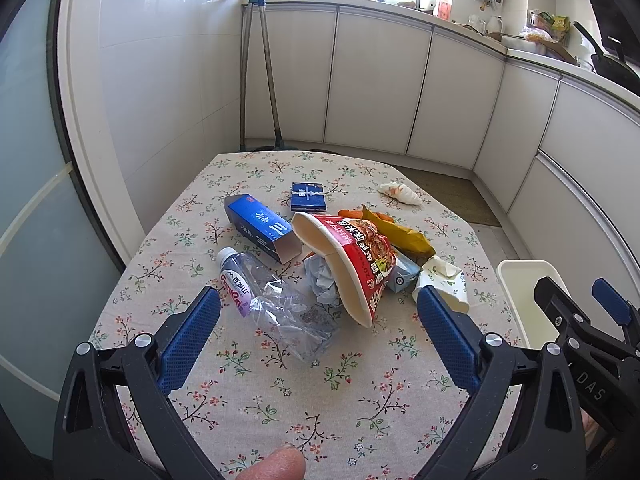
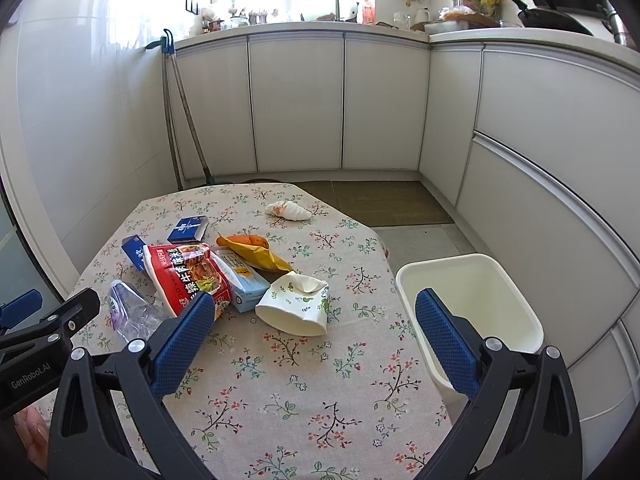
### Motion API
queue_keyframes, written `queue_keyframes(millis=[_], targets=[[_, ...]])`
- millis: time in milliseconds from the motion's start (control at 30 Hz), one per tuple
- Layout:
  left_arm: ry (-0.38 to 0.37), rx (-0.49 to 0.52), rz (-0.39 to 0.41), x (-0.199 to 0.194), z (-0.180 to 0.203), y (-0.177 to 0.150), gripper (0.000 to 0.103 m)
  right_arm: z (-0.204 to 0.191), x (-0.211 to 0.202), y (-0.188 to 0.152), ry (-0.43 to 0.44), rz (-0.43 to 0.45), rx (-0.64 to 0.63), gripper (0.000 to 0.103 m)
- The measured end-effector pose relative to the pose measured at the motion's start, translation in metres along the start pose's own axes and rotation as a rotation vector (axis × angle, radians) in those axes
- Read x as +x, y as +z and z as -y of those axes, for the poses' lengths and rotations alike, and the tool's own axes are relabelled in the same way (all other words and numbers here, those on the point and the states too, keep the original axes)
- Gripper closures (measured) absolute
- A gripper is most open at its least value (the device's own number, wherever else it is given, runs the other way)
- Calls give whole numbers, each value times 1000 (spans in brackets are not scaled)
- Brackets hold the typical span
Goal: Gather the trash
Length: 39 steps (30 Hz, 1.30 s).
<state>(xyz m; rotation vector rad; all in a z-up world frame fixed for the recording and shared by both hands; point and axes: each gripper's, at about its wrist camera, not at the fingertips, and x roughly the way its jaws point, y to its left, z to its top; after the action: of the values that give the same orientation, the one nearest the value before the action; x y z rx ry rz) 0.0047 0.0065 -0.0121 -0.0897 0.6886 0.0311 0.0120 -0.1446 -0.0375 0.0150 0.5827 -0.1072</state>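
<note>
Two grippers, both with jaws spread wide and holding nothing, hover over the table (image 2: 304, 392). Trash sits in a heap ahead of them: crushed clear bottle (image 1: 276, 304) just ahead of the left gripper (image 1: 318, 340), between its jaws, red noodle cup (image 1: 348, 264) tipped on its side behind it, blue carton (image 1: 262, 228) beyond. Crumpled paper cup (image 2: 296, 306) lies ahead of the right gripper (image 2: 310, 338), the white bin (image 2: 472, 300) off the table edge past its right jaw; nothing visible inside. Likely step: first pick. Bottle for left, paper cup for right look best. Come down low, straddle the body, close gently since both crush and slip. Tissue wad (image 2: 289, 210) is far, leave for later.
</note>
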Motion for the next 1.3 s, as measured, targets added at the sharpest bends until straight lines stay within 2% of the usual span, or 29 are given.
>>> queue_keyframes(millis=[900, 1133, 1300], targets=[[2, -13, -18, 3, -6, -2, 7, 2, 5, -2, -1, -30, 3, 5], [12, -65, -59, 11, -19, 3, 7, 2, 17, 2, 32, -134, 30, 5], [17, -199, -176, 36, -50, 17, 7, 9, 38, 23, 95, -264, 111, 5]])
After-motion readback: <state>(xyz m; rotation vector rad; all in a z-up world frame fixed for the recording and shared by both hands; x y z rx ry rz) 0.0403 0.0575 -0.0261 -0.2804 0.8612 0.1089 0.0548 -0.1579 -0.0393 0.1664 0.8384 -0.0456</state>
